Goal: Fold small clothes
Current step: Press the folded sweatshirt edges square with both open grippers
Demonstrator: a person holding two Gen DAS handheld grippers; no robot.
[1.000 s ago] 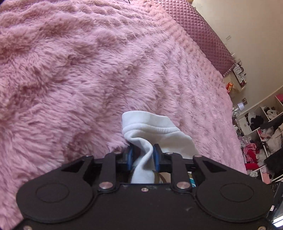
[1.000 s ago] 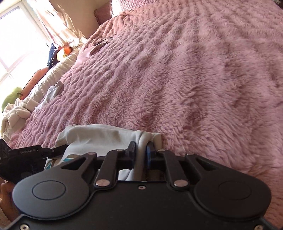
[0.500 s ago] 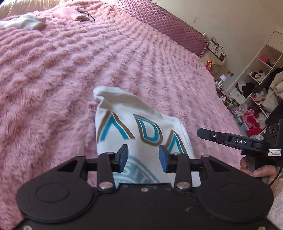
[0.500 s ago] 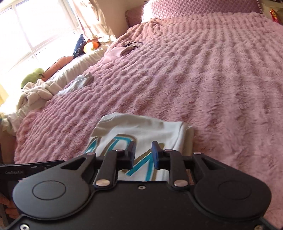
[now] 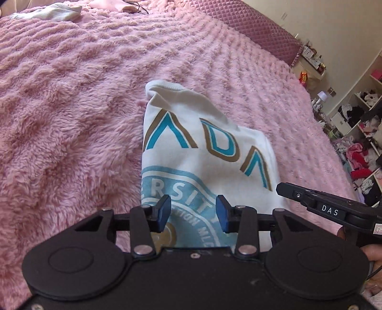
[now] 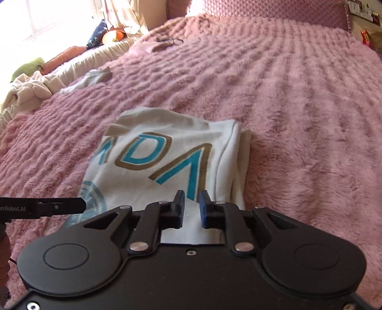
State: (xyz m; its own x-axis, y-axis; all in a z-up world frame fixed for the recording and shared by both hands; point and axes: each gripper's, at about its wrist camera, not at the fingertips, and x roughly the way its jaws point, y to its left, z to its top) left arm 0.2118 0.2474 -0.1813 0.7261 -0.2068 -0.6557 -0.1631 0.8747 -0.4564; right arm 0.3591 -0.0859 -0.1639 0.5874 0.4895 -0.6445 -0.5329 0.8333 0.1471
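Observation:
A small white shirt [image 5: 203, 143] with teal and gold letters and a round blue print lies folded, print up, on the pink plush blanket [image 5: 71, 119]. My left gripper [image 5: 193, 212] hovers over its near edge. Its jaws are closing and nothing is between the blue pads. In the right wrist view the same shirt [image 6: 167, 155] lies just ahead of my right gripper [image 6: 192, 207]. Those jaws are closing too, down to a narrow gap with no cloth in it. Each gripper's black finger shows at the side of the other's view.
A quilted pink headboard [image 5: 250, 26] closes the far end of the bed. Other small garments [image 5: 55, 14] lie at the far left of the blanket, and a cream clothes pile [image 6: 28, 90] sits by the window side. Cluttered shelves [image 5: 358, 133] stand beyond the bed's right edge.
Both grippers let go of the white cloth they pinched, opened, and drew back and up. The shirt now lies folded with its print showing. The right jaws have since narrowed again.

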